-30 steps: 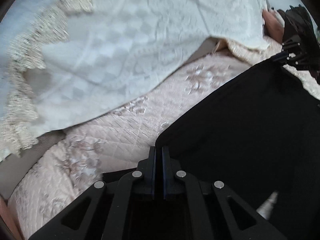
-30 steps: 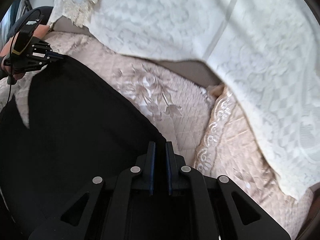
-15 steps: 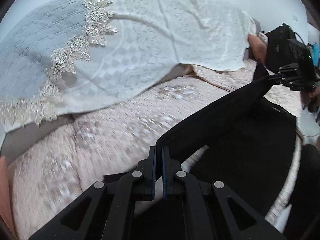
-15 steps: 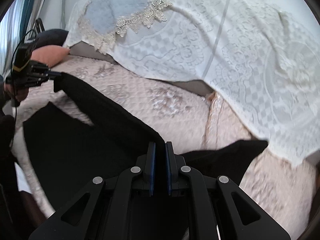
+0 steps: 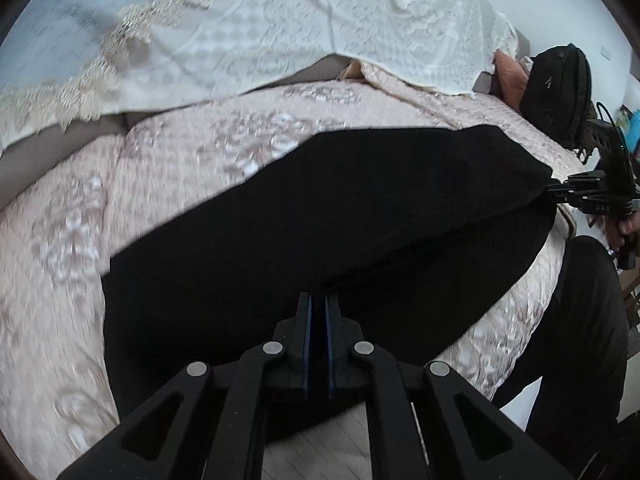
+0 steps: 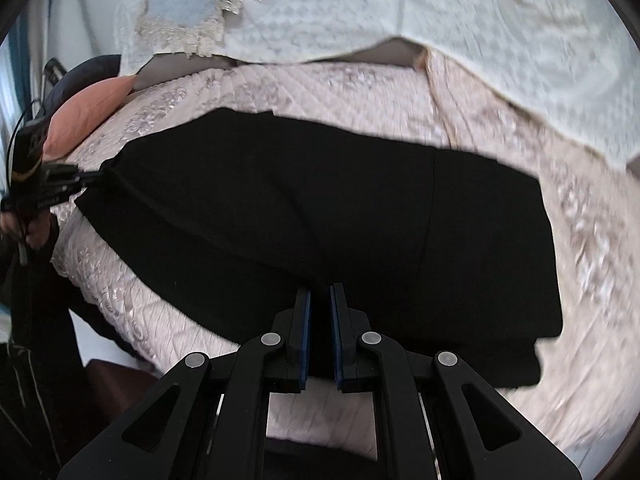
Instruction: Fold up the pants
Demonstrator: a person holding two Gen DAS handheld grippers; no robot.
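Pants [image 5: 320, 216], one black pair, doubled over flat on the pink quilted bed [image 5: 168, 176], quilt free around them. Two grippers: left hand-held gripper [image 5: 318, 300] pinches the near edge, right hand-held gripper [image 6: 320, 292] narrowly parted at its corner. One lace throw [image 5: 320, 20] behind.

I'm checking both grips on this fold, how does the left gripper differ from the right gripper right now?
The left gripper has its blue pads nearly together; the right gripper shows a wider gap. Left pinches the black pants at one end of the raised edge, right at the other. Both hold that edge over the pink quilt.
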